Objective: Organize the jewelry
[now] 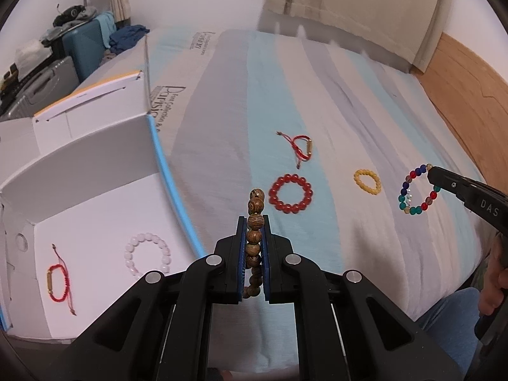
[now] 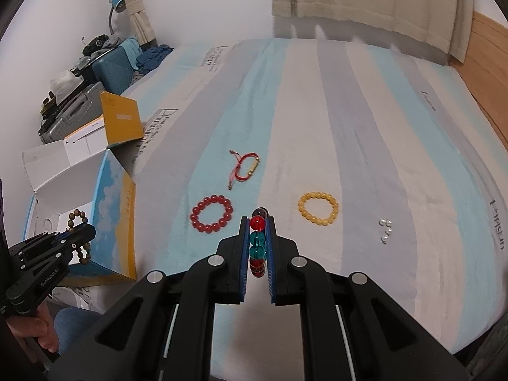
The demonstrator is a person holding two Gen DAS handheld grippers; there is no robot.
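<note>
My left gripper (image 1: 254, 219) is shut on a brown wooden bead bracelet (image 1: 256, 199), held above the striped bed beside an open white box (image 1: 79, 146). In the box lie a pale pink bead bracelet (image 1: 130, 250) and a red cord bracelet (image 1: 56, 297). My right gripper (image 2: 257, 219) is shut on a multicoloured bead bracelet (image 2: 257, 240), lifted off the bed. On the sheet lie a red bead bracelet (image 2: 197, 214), a yellow bead bracelet (image 2: 304, 212) and a red cord bracelet (image 2: 250, 166). The left gripper (image 2: 83, 229) with the wooden bracelet (image 2: 77, 213) hangs over the box (image 2: 108, 187).
A few small clear beads (image 2: 385, 230) lie on the sheet at the right. Suitcases (image 2: 111, 66) and clutter stand beyond the bed's left side, with a blue lamp (image 2: 118, 4). A wooden panel (image 2: 485, 63) bounds the right. A hand (image 2: 41, 333) grips the left handle.
</note>
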